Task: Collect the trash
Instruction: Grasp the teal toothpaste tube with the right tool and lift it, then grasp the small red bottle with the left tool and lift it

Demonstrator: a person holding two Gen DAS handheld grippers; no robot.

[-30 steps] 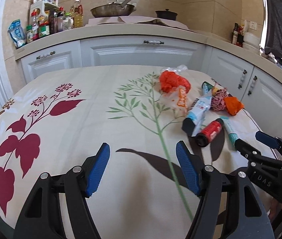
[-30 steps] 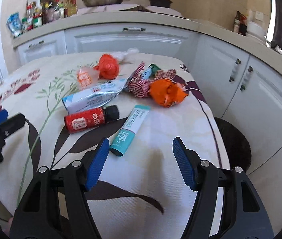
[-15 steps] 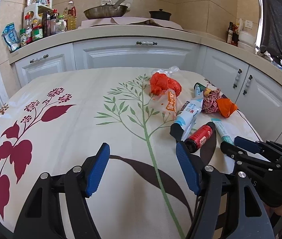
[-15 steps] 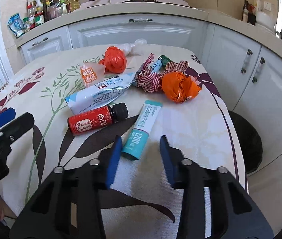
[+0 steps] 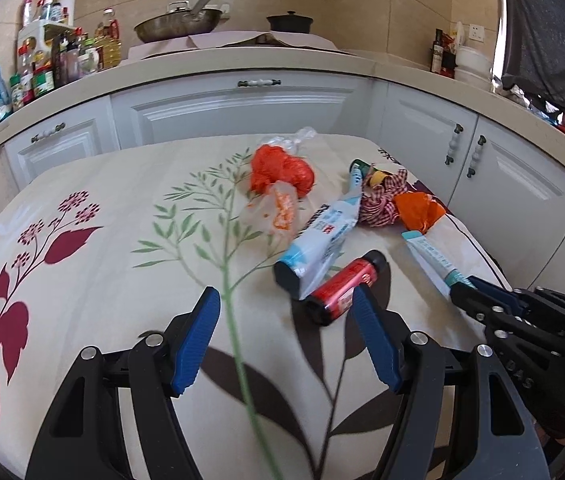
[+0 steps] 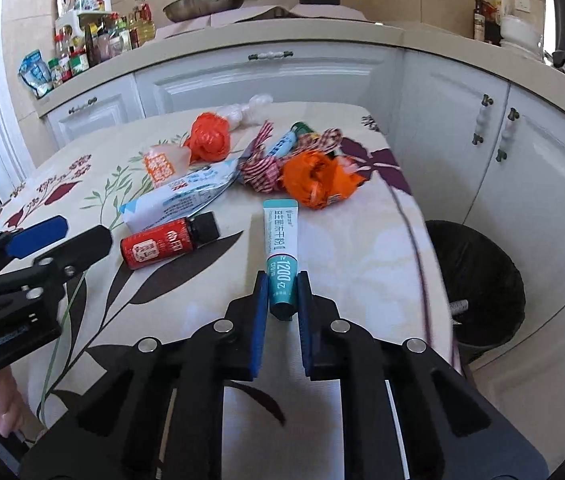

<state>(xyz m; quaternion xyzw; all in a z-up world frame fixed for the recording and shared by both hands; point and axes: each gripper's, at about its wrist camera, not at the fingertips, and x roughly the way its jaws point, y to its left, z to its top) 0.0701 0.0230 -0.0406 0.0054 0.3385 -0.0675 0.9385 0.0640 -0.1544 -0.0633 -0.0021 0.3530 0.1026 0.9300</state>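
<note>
Pinching the near, capped end of the tube (image 6: 281, 254), the right gripper (image 6: 282, 300) is seen with its jaws just closed to a narrow gap, both blue pads pressed against the tube's sides. The tube is laid on the table (image 6: 362, 272), pointing away from the gripper. The rest of the trash is placed by the tube: the red bottle (image 6: 168, 238) lies just to its left, the white pouch (image 6: 186, 196) is found beyond the bottle, and the orange bag (image 6: 316, 178) is set just past the tube's far end, with the checked cloth (image 6: 264, 168) beside it. A second orange bag (image 6: 207, 140) is seen farther back and to the left. To the right of the tube, beside the table and lower down, a black bin (image 6: 478, 280) is seen.

The left gripper (image 5: 284, 332) is held about two-thirds open above the table, with nothing between its pads; the bottle lies just beyond its right finger (image 5: 374, 340).
</note>
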